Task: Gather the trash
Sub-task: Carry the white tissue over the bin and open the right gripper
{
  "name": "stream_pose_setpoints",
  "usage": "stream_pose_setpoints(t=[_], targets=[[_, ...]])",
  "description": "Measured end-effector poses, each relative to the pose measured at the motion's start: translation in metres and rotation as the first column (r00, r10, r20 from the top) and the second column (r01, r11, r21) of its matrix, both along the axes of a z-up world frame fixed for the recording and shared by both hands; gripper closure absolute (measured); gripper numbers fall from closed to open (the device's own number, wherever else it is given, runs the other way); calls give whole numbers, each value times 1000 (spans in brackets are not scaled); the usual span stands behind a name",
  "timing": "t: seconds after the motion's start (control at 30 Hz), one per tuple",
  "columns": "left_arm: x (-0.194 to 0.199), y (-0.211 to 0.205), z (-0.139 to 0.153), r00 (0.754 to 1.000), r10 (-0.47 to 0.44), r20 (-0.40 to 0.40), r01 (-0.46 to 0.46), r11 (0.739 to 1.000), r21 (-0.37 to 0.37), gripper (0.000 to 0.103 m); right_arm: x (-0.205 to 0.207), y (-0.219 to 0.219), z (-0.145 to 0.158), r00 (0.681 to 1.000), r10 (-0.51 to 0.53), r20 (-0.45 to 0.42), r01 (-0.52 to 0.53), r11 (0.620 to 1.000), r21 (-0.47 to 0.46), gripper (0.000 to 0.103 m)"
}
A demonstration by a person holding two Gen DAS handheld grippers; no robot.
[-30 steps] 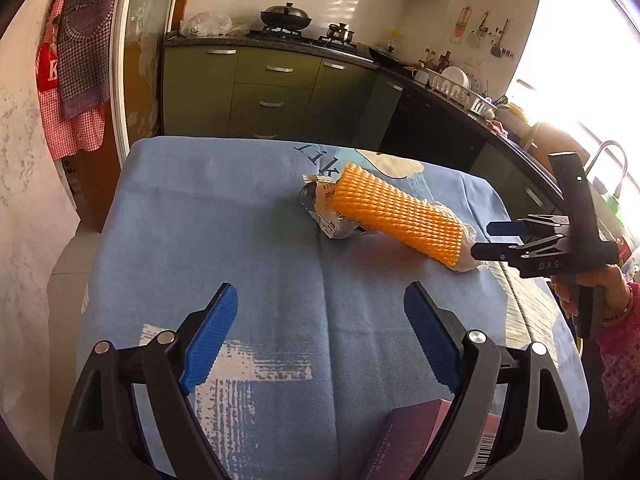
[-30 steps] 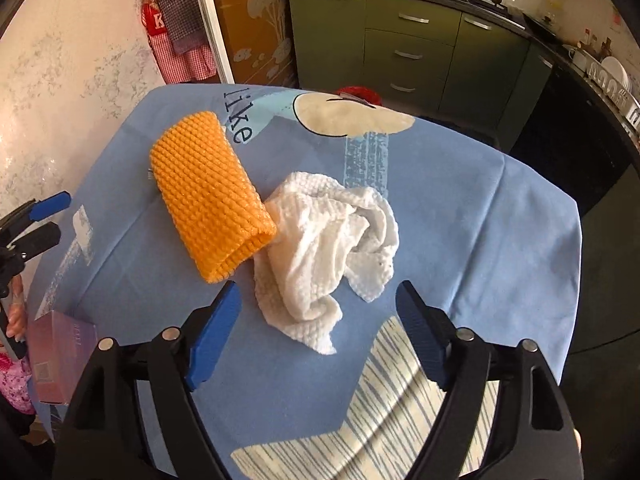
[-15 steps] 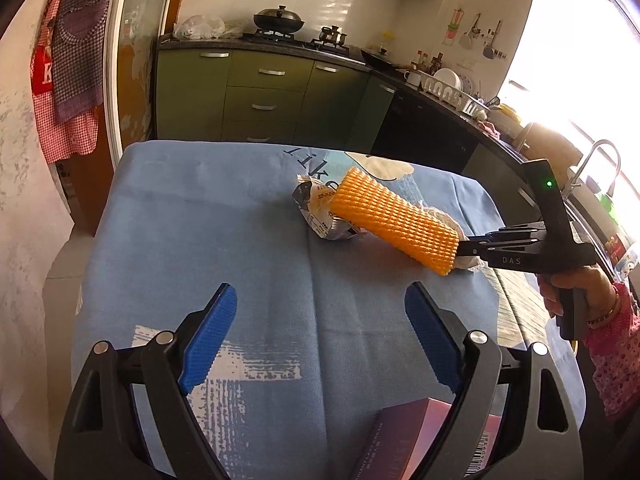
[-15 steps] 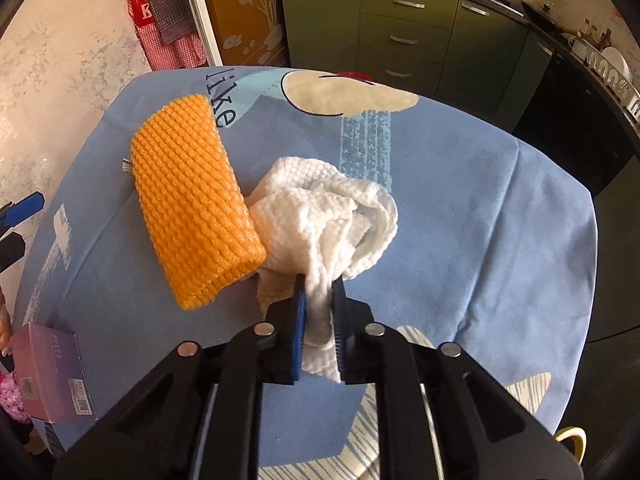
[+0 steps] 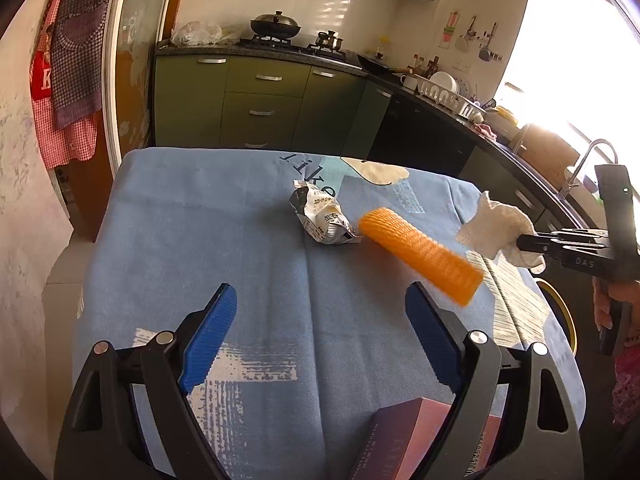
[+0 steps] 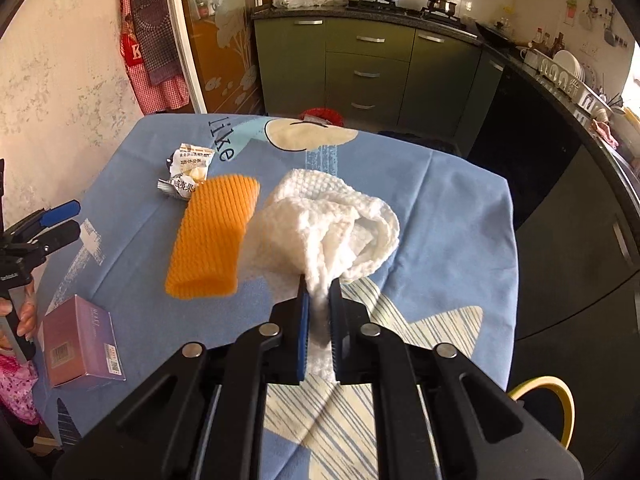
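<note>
The white paper towel (image 6: pixel 332 224) is a crumpled wad with a quilted, dimpled weave, soft and bunched into loose folds. One twisted end is pinched between the blue pads of the right tool (image 6: pixel 318 312), which is clenched on it, and the rest fans out above the jaws. In the left wrist view the same wad (image 5: pixel 494 226) hangs from the black tool (image 5: pixel 524 242) clear of the blue cloth, beyond the right-hand end of the orange sleeve.

The orange foam net sleeve (image 6: pixel 214 236) serves as the landmark. It is a flattened tube with a ribbed, honeycomb mesh, open at its near end, and its outline is blurred in both views. It appears to lie on the counter (image 6: pixel 448 208), which is covered by a blue printed cloth with a cream cloud shape and striped patches. The towel is just to the right of the sleeve in the right wrist view; whether they touch cannot be told.

At the sleeve's far end sits a crumpled foil wrapper (image 6: pixel 186 174), silver and white with small print, creased into sharp facets, touching or nearly touching the sleeve. Nearer than the sleeve's open end, toward the counter's left edge, lies 1 pink-purple cardboard box (image 6: pixel 80 344), rectangular with a barcode.

The left tool (image 5: pixel 316 340) is released, its 2 ridged blue pads wide apart over bare cloth, on the near side of the sleeve.
</note>
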State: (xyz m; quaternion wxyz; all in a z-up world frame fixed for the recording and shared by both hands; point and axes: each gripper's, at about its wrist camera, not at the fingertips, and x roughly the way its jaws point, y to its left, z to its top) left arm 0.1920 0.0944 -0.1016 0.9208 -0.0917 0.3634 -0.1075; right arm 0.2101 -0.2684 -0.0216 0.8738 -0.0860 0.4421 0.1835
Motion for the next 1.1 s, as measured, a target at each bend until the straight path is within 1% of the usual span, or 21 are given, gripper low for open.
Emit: stream_pose_setpoints(t=[0.17,0.27,0.33,0.43,0.53,0.67,0.77,0.87,1.0,1.03,1.07,1.1], targets=[[-1,0,1,1000,-3,5,3,1000,1,18,-30,-21,21,999,-33,28,32,999,37,94],[-2,-1,1,1000,-4,8,4,1000,0,18,-56,-44,32,996,-74,44,71,996,58,94],[-2,-2,1,1000,-8,10,8,1000,1,18,-73,-63,37,992,-116,50,112,991,67,94],[-3,-5,2,1000,-15,12,15,1000,5,18,-101,-104,39,974,-219,56,215,974,66,94],[-4,-8,3,1000,-23,17,23,1000,8,18,-120,-152,28,941,-337,23,335,940,69,94],[-6,-12,4,999,-32,25,31,999,18,18,-132,-206,-5,880,-472,-55,474,880,39,93],[-9,-14,9,999,-18,36,17,999,33,18,-137,-234,-27,841,-534,-90,537,843,19,93],[-13,-13,17,999,-8,50,6,999,36,18,-134,-256,-43,813,-572,-105,576,818,3,93],[-18,-14,26,998,-4,59,1,999,52,18,-124,-273,-63,783,-610,-124,612,790,-22,92],[-20,-15,27,998,-6,59,3,998,59,18,-121,-277,-68,778,-614,-134,616,787,-34,89],[-21,-17,28,998,-10,58,6,998,66,18,-118,-282,-76,770,-621,-148,623,781,-42,73],[-21,-19,29,998,-12,56,8,997,72,18,-118,-286,-80,757,-637,-146,638,769,-42,54]])
